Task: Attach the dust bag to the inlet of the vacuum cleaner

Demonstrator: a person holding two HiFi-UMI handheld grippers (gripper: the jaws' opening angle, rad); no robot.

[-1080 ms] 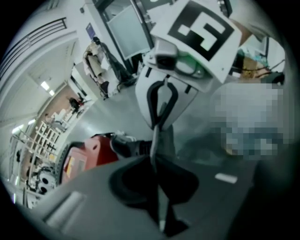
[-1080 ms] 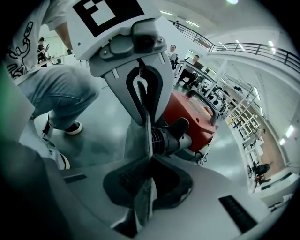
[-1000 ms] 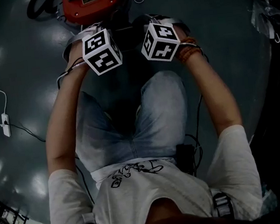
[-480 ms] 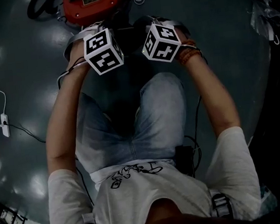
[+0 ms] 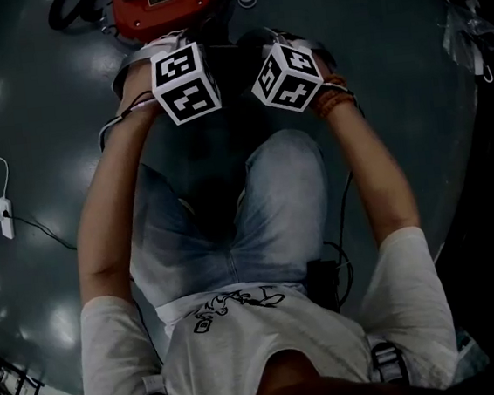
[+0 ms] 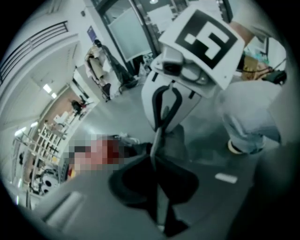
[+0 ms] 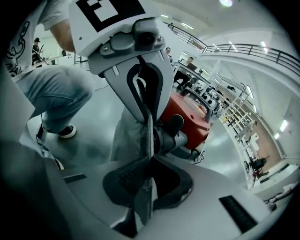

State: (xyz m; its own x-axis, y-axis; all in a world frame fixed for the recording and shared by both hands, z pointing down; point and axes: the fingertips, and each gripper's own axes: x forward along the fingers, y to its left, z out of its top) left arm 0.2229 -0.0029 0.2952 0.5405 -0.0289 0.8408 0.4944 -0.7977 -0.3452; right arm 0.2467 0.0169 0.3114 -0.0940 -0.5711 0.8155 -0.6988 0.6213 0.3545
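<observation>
the left claw [image 6: 155,158] and the right claw [image 7: 150,157] are each pinched narrow on the rim of the grey dust bag [image 7: 125,135], held just at the black inlet [image 7: 171,133] of the red vacuum cleaner [image 7: 193,116], so pushing it on fully seems left to do

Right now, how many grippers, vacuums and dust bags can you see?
Grippers: 2, left gripper and right gripper
Vacuum: 1
Dust bag: 1
Total: 4
</observation>
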